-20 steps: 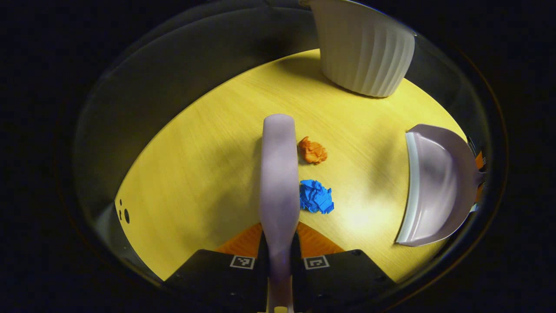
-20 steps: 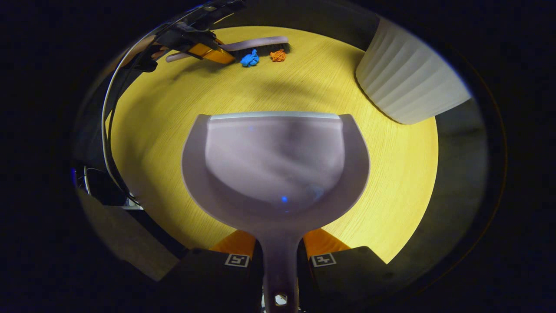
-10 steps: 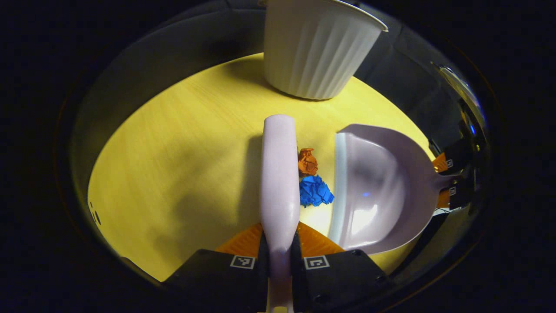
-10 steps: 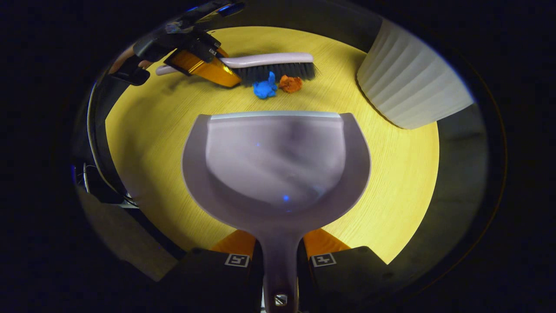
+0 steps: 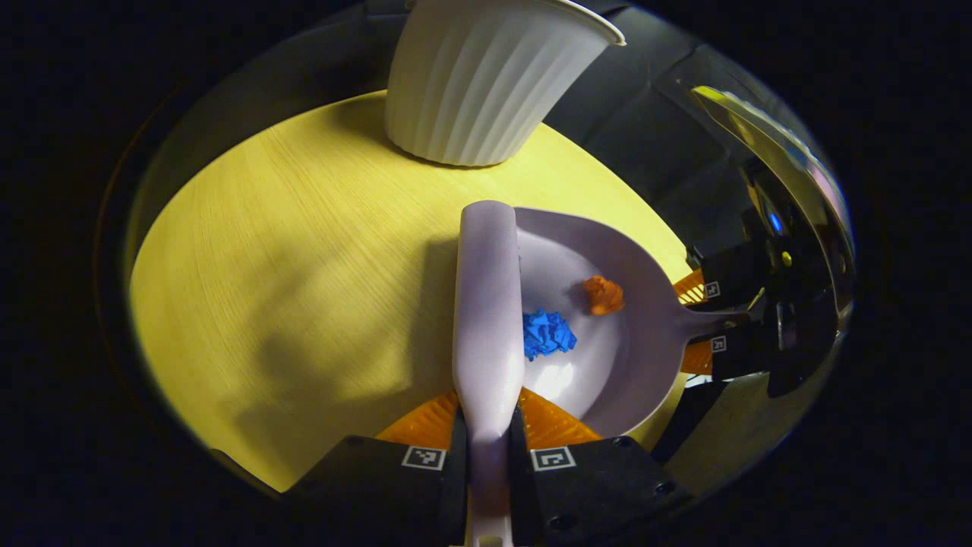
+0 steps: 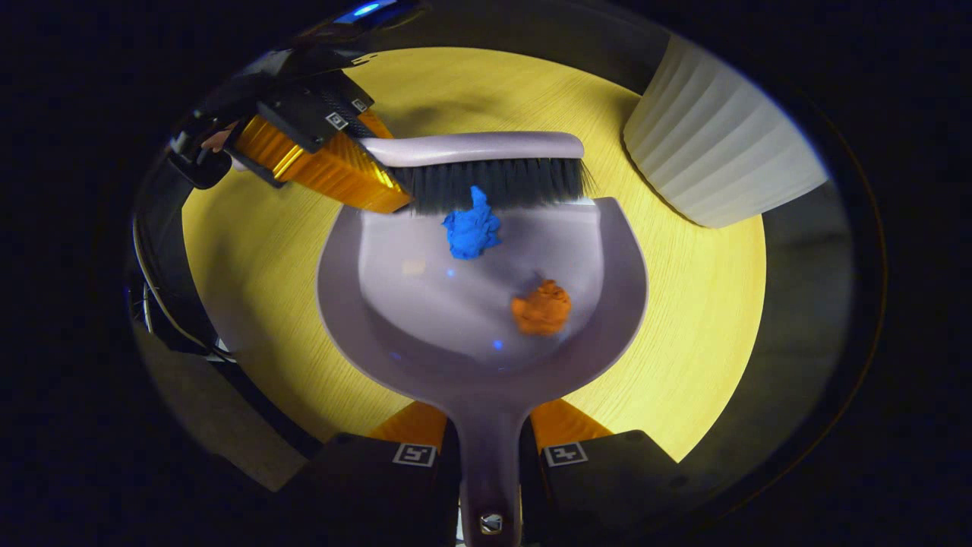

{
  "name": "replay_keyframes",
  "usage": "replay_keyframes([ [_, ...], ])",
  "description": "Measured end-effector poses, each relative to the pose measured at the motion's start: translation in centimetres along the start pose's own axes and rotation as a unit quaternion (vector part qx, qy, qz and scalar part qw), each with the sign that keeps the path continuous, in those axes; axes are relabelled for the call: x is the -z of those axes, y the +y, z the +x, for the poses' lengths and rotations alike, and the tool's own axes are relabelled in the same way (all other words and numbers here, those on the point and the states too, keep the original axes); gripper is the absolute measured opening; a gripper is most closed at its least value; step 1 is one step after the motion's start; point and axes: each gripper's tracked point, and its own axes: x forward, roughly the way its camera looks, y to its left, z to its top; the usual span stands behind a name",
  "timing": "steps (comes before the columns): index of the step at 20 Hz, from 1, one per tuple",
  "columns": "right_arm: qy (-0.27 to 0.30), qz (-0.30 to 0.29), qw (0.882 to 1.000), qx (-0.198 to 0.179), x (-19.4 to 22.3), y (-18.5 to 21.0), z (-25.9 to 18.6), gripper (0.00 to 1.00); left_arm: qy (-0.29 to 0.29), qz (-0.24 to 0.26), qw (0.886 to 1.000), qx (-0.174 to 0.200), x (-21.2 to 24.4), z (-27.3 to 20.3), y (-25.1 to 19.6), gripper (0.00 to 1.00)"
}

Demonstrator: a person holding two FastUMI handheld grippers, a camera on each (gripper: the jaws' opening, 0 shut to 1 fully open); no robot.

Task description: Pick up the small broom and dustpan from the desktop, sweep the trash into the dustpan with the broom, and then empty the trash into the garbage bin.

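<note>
Right hand-held gripper (image 6: 490,456) clamped on the dustpan (image 6: 425,334) handle at six o'clock; orange scrap (image 6: 541,308) and blue scrap (image 6: 471,230) lie inside it. Left hand-held gripper (image 5: 488,437) grips the broom (image 6: 486,163) (bristles at the pan's lip). White bin (image 6: 714,152) on the bench (image 6: 699,304), two o'clock.

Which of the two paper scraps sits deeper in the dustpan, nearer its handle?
The orange scrap. It lies well inside the dustpan, while the blue scrap sits by the front lip against the broom bristles.
</note>
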Motion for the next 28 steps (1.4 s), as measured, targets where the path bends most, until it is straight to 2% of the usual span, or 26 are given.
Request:
replay_keyframes([
  [3, -0.008, 0.006, 1.000, 0.005, 0.2, -0.1, 0.3, 0.37, -0.016, -0.006, 1.000, -0.015, -0.3, -1.0, -0.1, 0.27],
  [7, -0.037, 0.017, 0.999, 0.012, -0.1, -0.1, -0.1, 0.37, -0.044, -0.010, 0.997, -0.064, -0.5, -2.9, 0.5, 0.26],
  [8, -0.043, 0.024, 0.999, 0.010, -0.3, 0.2, -0.4, 0.33, -0.053, -0.014, 0.996, -0.075, -0.5, -3.1, 0.6, 0.26],
  [9, -0.046, 0.033, 0.998, 0.010, -0.2, 0.1, -0.4, 0.37, -0.062, -0.018, 0.994, -0.088, -0.7, -3.5, 0.7, 0.26],
  [13, -0.043, 0.075, 0.996, 0.016, 0.0, 0.7, -0.4, 0.37, -0.089, -0.038, 0.987, -0.132, 0.4, -3.6, 0.8, 0.26],
  [17, -0.053, 0.141, 0.988, 0.029, -1.0, 1.3, -0.5, 0.40, -0.099, -0.078, 0.981, -0.146, 2.2, -2.8, 1.2, 0.26],
  [18, -0.058, 0.150, 0.986, 0.037, -1.4, 1.2, -0.5, 0.36, -0.100, -0.084, 0.980, -0.148, 2.1, -2.8, 1.3, 0.27],
  [20, -0.066, 0.161, 0.983, 0.061, -2.0, 0.5, -1.6, 0.37, -0.096, -0.091, 0.979, -0.152, 2.8, -2.3, 1.1, 0.27],
  [21, -0.070, 0.166, 0.981, 0.073, -2.4, 0.2, -2.6, 0.41, -0.092, -0.091, 0.979, -0.155, 3.2, -1.9, 0.9, 0.27],
  [22, -0.073, 0.172, 0.979, 0.083, -2.7, -0.2, -3.1, 0.37, -0.091, -0.090, 0.979, -0.157, 3.5, -1.3, 0.6, 0.27],
  [25, -0.085, 0.185, 0.973, 0.111, -3.2, -1.6, -4.3, 0.37, -0.088, -0.095, 0.980, -0.150, 4.5, 0.1, -0.8, 0.26],
  [27, -0.092, 0.181, 0.969, 0.141, -3.9, -2.3, -5.2, 0.32, -0.089, -0.102, 0.980, -0.144, 7.1, -0.5, -0.7, 0.26],
  [28, -0.098, 0.179, 0.967, 0.155, -4.3, -2.7, -5.5, 0.37, -0.090, -0.106, 0.980, -0.141, 7.9, -0.8, -0.5, 0.24],
])
